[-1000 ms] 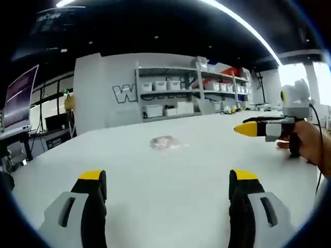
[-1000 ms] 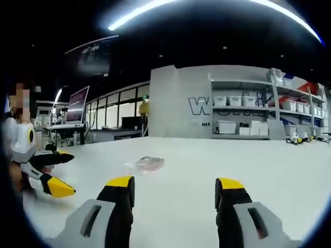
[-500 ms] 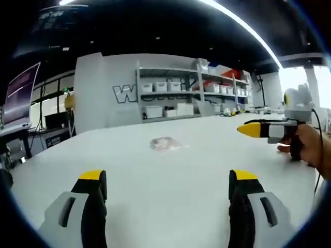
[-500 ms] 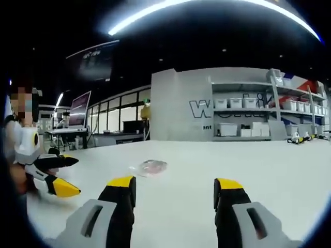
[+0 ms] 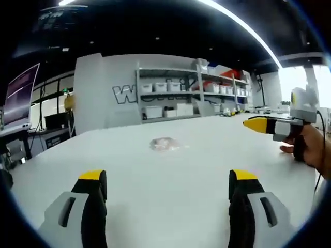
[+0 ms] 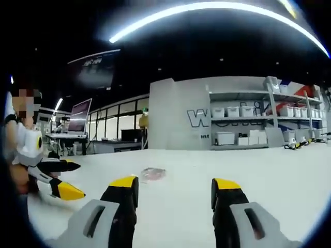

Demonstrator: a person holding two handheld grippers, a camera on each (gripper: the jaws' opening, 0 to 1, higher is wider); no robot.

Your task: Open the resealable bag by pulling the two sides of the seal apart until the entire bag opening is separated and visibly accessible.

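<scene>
A small clear resealable bag with pinkish contents lies flat on the white table, well ahead of both grippers. My left gripper is open, its yellow-tipped jaws wide apart above the table with nothing between them. The right gripper enters the left gripper view from the right, held by a hand. In the right gripper view the bag lies just beyond the left jaw. My right gripper is open and empty. The left gripper appears at the left, jaws spread.
Shelves with white bins stand along the far wall behind the table. A monitor and desks are at the left. A person stands at the left edge of the right gripper view.
The right gripper has lifted and tilted a little, so its view sits lower to the table. In the left gripper view it has drifted to the right. The bag has not moved.
</scene>
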